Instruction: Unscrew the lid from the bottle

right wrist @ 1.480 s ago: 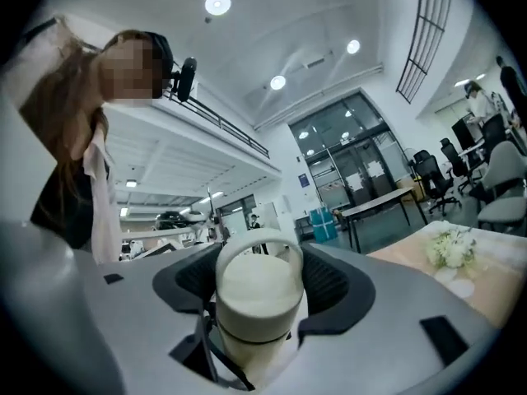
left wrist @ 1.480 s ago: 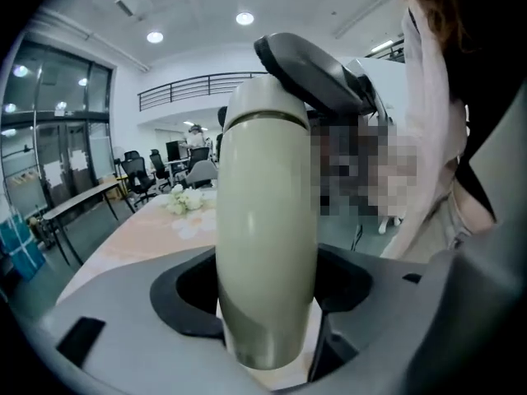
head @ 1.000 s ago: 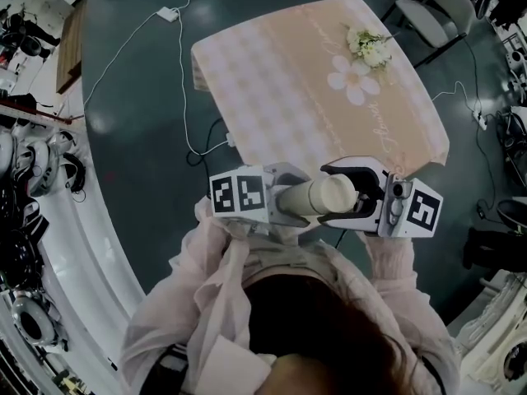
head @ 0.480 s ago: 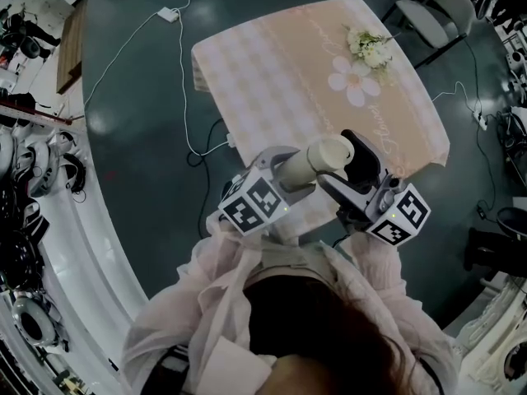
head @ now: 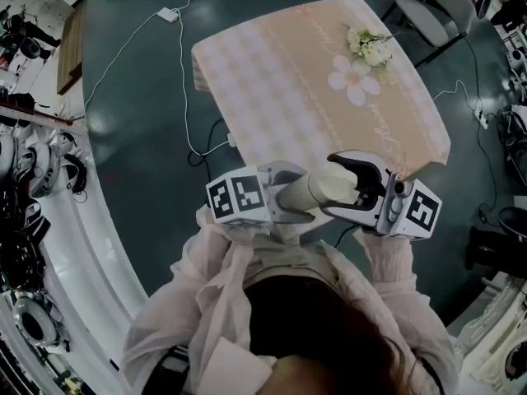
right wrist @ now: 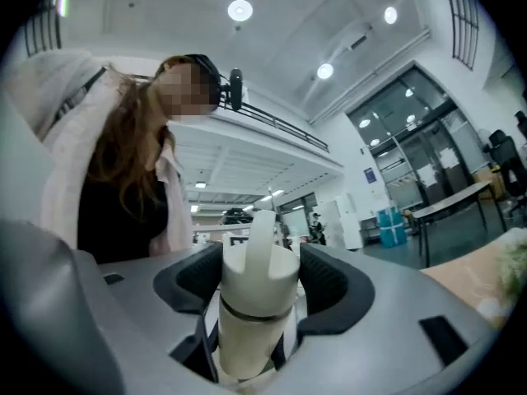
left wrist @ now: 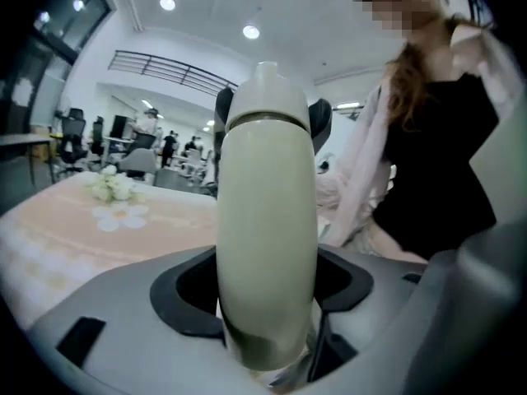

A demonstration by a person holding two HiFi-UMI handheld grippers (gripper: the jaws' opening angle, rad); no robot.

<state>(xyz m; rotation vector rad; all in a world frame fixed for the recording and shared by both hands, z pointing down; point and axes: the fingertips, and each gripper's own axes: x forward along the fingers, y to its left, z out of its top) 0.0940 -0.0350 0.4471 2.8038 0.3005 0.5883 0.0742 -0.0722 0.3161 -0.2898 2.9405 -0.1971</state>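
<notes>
The bottle [head: 309, 194] is held in the air by the bench's [head: 272, 72] near edge, its long axis level and running left to right. The left hand-held gripper [left wrist: 268, 280] clamps its body. The right hand-held gripper [right wrist: 259, 282] meets it end-on, and its jaws have just closed round the lid [head: 344, 185]. There is open room all round for twisting.

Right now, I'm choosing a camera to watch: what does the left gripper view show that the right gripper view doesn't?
Left only: the bottle's long body clamped in the left gripper. Right only: the lid close up, pressed by the right gripper, whose jaws have just closed further, and blue bins. Both: the bottle, the lid seam, the person.
</notes>
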